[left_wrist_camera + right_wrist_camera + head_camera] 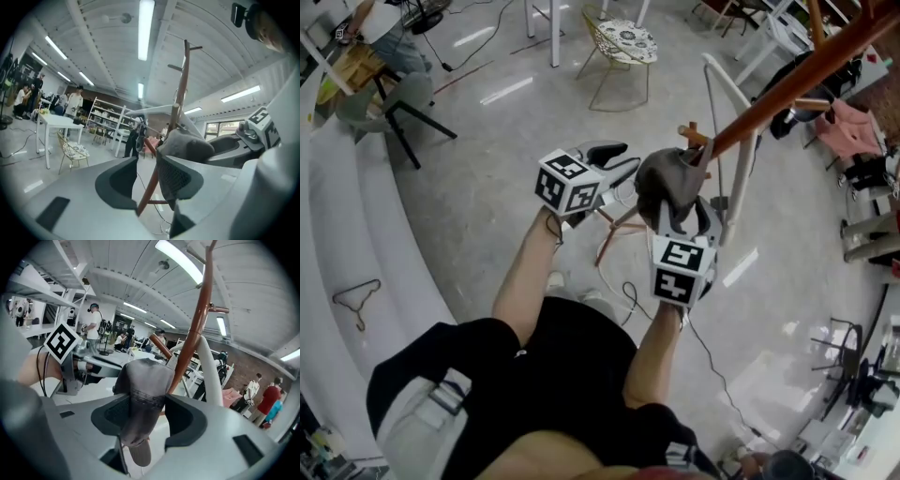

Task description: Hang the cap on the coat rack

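A dark grey cap [670, 183] hangs on a peg [694, 136] of the brown wooden coat rack [806, 75]. My right gripper [684, 217] is open just below it. In the right gripper view the cap [143, 380] droops between the jaws, with a gap on the right side, and the rack's pole [199, 315] rises behind. My left gripper [619, 161] is open to the cap's left. In the left gripper view the rack's pole [180, 93] runs between that gripper's [149, 176] jaws, with the cap [185, 143] just beyond the right jaw.
A white curved tube [727, 94] stands beside the rack. Behind are a wire chair [619, 47] and a grey stool [394, 103]. A wire hanger [358, 298] lies on the pale bench at left. Pink cloth [848, 127] sits at right. Cables trail on the floor.
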A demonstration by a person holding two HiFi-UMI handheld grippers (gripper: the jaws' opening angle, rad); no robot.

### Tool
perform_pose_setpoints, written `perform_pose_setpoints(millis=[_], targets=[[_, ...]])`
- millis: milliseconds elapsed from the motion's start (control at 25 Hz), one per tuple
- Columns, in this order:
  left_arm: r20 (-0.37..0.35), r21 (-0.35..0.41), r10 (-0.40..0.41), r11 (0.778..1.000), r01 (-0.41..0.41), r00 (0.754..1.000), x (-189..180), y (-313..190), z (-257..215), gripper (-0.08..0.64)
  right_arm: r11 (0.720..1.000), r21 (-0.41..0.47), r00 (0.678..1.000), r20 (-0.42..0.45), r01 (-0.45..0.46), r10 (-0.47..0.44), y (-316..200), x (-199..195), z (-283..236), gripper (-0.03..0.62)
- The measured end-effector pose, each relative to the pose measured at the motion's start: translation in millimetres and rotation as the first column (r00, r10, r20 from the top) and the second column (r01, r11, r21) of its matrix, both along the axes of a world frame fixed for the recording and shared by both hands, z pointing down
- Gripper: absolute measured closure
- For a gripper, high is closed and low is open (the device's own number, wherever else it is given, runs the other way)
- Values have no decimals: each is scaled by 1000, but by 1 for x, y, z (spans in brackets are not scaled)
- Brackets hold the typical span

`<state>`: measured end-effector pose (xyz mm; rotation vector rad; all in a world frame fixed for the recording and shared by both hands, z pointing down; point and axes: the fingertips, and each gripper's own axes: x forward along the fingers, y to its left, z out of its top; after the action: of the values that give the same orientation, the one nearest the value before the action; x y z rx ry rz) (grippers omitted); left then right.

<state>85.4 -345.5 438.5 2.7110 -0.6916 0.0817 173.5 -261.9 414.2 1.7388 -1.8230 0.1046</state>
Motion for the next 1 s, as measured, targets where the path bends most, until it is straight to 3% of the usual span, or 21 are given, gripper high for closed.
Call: perform_pose_setpoints(millis=[160,240,320,440,520,640,720,800,1000], targets=[[-22,65,-33,997,34,999,-15,6,-30,403,998,-1,998,-9,59,-59,14,-5,-18,370],[-41,81,-42,996,45,998,-15,9,-39,403,992,69,993,45,106,-110,16,-6,-31,370],[-61,101,-41,994,47,997,-9,16,-50,405,970,195,985,67,146,-161,17,-3,-52,412],[-93,147,-75,985,88,993,-4,24,-76,407,908,378,967,97,181,-234,15,3,-89,530],[-145,152,-155,972,177,977,-9,24,-99,414,857,475,952,113,199,-284,9,2,-114,561],[-206,176,-284,931,321,936,-24,27,-130,503,786,576,928,121,224,-353,-3,-5,-149,588],[-224,229,-312,904,361,923,-31,32,-146,558,745,614,893,140,260,-427,-7,-14,-161,597],[-215,253,-328,891,377,920,-37,37,-152,560,746,624,877,196,233,-439,-9,-14,-162,597],[-190,283,-379,862,420,906,-49,41,-153,560,798,588,897,273,130,-347,-13,-8,-140,597]])
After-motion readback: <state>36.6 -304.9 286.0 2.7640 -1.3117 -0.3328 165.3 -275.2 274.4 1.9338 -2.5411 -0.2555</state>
